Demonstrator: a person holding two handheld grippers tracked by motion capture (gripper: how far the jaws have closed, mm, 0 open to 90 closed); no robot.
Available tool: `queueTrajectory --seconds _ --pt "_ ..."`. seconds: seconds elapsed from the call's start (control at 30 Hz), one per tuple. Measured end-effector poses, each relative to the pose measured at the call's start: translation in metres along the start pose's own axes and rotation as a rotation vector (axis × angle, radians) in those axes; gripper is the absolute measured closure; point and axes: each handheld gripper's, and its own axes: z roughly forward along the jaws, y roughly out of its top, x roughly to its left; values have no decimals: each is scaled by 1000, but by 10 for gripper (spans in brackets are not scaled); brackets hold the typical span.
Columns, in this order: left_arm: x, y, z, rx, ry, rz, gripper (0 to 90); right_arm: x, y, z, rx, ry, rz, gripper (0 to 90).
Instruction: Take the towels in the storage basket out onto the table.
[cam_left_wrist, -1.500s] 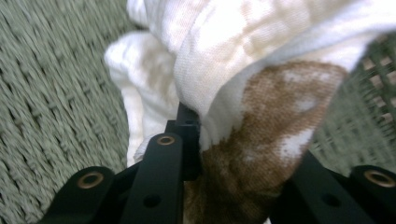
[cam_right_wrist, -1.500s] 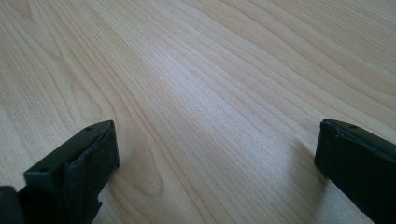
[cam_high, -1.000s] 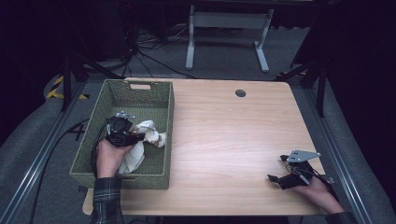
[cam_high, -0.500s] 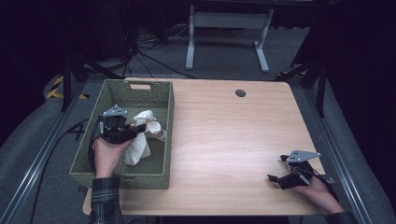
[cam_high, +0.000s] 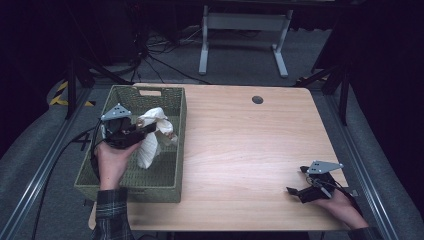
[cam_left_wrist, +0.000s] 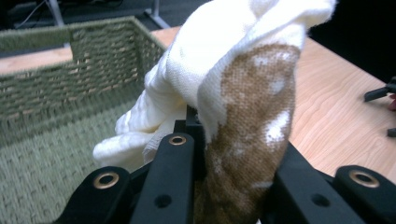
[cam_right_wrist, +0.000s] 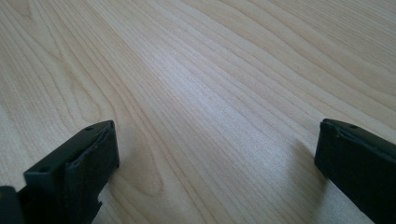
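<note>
My left gripper (cam_high: 144, 131) hangs above the green wicker basket (cam_high: 134, 189) at the table's left, shut on a cream knitted cloth (cam_high: 149, 149) with a brown patch. The cloth droops from the jaws toward the basket floor. In the left gripper view the cloth (cam_left_wrist: 243, 93) bulges over the closed jaws of the left gripper (cam_left_wrist: 198, 128), with the basket wall (cam_left_wrist: 70, 70) behind. My right gripper (cam_high: 299, 193) rests low at the table's front right corner, open. In its own view the right gripper (cam_right_wrist: 215, 154) has bare wood between its wide-set jaws.
The wooden table (cam_high: 240, 140) has a small dark grommet hole (cam_high: 257, 99) near its far edge. A white metal stand (cam_high: 240, 30) and cables lie on the floor beyond the table. Rails run along both sides of the table.
My left gripper has risen with the cloth, lifting it up out of the basket's bottom. The right gripper has stayed where it was.
</note>
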Motion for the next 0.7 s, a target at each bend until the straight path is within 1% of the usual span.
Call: queueTrajectory --seconds 0.17,0.2,0.23,0.27,0.3,0.43,0.47,0.5,0.57,0.63,0.7 --pt "-4 7 -2 -24 -27 -1 826 0 0 0 0 0 0 1" --pt "-5 10 -3 -41 -51 -6 826 0 0 0 0 0 0 1" --pt "-6 12 -4 -46 -65 -5 826 0 0 0 0 0 0 1" --pt "-6 12 -4 -46 -65 -5 826 0 0 0 0 0 0 1" --pt "-8 14 -5 -50 -74 -5 826 0 0 0 0 0 0 1" --pt "-15 27 -7 -71 -105 15 826 0 0 0 0 0 0 1" --pt "-16 30 -9 -68 -107 20 826 0 0 0 0 0 0 1" --pt "-18 33 -9 -77 -109 28 826 0 0 0 0 0 0 1" --pt "-21 40 -11 -83 -119 35 826 0 0 0 0 0 0 1" --pt "-25 45 -12 -92 -137 46 826 0 0 0 0 0 0 1" --pt "-29 52 -12 -98 -144 60 826 0 0 0 0 0 0 1"
